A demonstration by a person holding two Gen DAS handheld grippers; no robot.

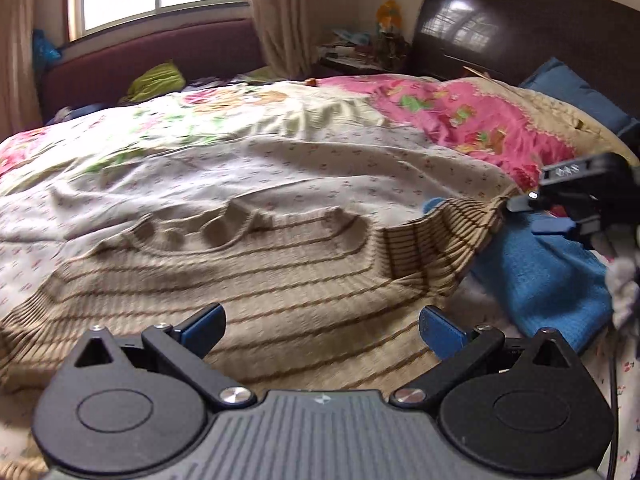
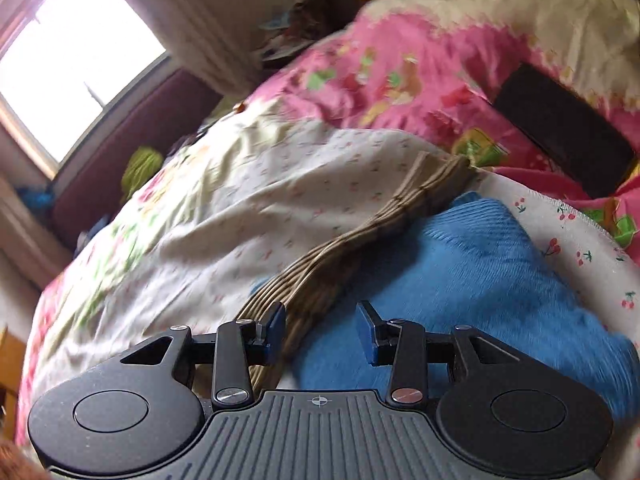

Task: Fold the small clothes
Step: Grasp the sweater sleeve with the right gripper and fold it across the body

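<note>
The left gripper (image 1: 322,330) hangs over the striped beige sweater (image 1: 256,264) with its jaws wide apart and nothing between them. The right gripper (image 2: 321,332) is likewise apart and empty — its left pad (image 2: 276,330) sits just above the sweater's ribbed edge (image 2: 352,236), its right pad over the blue garment (image 2: 480,280).

The sweater lies spread on the bed (image 1: 200,168), neckline away from the left camera, one ribbed side already turned in over the body. That side overlaps the blue garment beside it. The step in hand looks like choosing the next edge to lift. To do it well, each gripper should pinch only the beige knit, close to a corner or ribbed band, and keep clear of the blue cloth below. Both hands should lift together so the stripes stay parallel and the fold lands square.

Much is hard to read — both views are smeared by motion. The sweater's near hem is hidden behind the left gripper's body. Its left sleeve runs out of frame, and I cannot tell how far the blue garment reaches beneath it.
</note>
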